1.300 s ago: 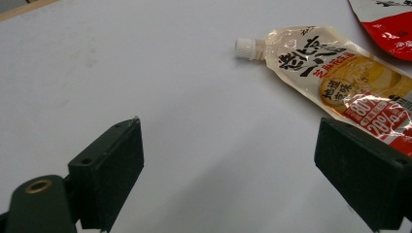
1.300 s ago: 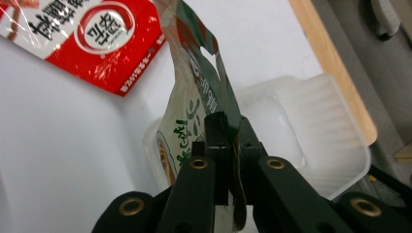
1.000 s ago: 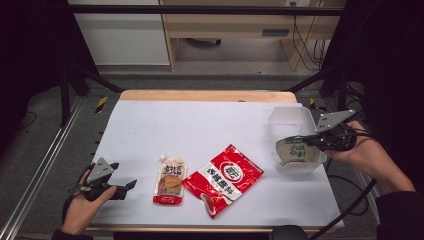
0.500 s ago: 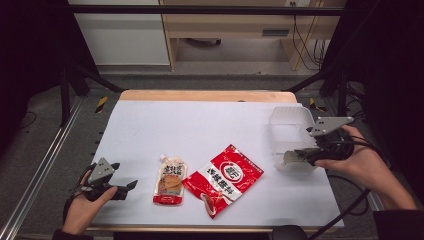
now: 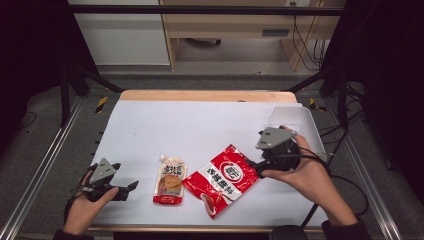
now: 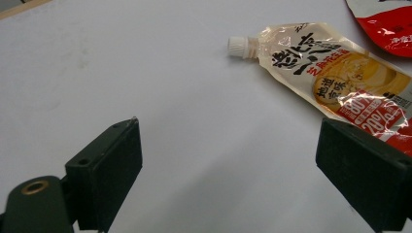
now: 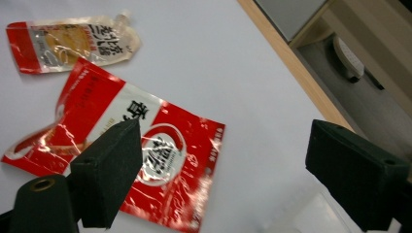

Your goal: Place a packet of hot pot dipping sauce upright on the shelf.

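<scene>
The red packet (image 5: 223, 178) lies flat near the table's (image 5: 210, 125) front edge, spouted pouch (image 5: 170, 180) just beside it. The right gripper (image 5: 257, 167), jaws wide, hovers at the packet's right corner; the left gripper (image 5: 131, 186), jaws wide, rests at the front-left corner.

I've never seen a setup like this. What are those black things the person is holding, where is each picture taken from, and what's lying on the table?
There is no robot here: a person holds a hand-held gripper in each hand, each with two black jaws. The high view looks down from above; the left gripper is at its left, the right gripper at its right. The other two pictures come from small cameras riding on the grippers, looking out between their jaws. On the white table lie a pale spouted sauce pouch and a red snack bag, with a clear plastic container at the right edge. Both grippers are open and hold nothing; the right one is close to the red bag's corner.
</scene>
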Demonstrator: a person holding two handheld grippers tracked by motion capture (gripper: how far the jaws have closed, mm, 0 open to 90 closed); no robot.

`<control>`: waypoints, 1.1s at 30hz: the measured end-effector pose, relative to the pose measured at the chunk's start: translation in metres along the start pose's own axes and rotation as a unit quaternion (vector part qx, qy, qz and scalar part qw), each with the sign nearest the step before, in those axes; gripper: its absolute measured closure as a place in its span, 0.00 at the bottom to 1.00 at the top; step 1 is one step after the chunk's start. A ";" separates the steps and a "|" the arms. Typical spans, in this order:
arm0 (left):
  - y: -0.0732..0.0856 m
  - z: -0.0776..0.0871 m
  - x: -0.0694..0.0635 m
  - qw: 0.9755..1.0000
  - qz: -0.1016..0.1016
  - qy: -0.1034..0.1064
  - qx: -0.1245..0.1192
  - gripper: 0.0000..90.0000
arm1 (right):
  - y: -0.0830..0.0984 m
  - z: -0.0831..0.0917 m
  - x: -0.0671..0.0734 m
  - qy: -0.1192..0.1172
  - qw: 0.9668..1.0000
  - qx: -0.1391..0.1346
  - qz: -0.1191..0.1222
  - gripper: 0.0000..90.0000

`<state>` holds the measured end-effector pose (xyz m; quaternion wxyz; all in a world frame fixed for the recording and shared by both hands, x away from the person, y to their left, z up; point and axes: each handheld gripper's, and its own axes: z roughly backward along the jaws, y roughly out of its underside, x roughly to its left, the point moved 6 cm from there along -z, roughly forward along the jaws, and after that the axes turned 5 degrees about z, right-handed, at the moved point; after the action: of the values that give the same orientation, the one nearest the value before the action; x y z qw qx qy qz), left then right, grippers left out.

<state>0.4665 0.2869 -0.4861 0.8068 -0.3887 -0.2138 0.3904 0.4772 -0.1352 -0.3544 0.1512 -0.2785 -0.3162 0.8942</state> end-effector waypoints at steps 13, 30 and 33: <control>-0.001 0.000 -0.004 1.000 -0.004 0.005 -0.003 0.09 | -0.030 -0.063 0.039 -0.023 0.999 -0.023 -0.016 0.19; -0.007 0.002 -0.021 0.999 -0.023 0.024 -0.009 0.09 | -0.066 -0.118 0.070 -0.027 0.998 -0.035 -0.043 0.39; -0.008 0.000 -0.025 0.999 -0.028 0.024 -0.008 0.09 | -0.068 -0.128 0.071 -0.031 0.998 -0.031 -0.054 0.41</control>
<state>0.4547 0.2637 -0.4810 0.8192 -0.3985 -0.2083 0.3559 0.5030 0.0090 -0.4215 0.1805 -0.2372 -0.3632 0.8827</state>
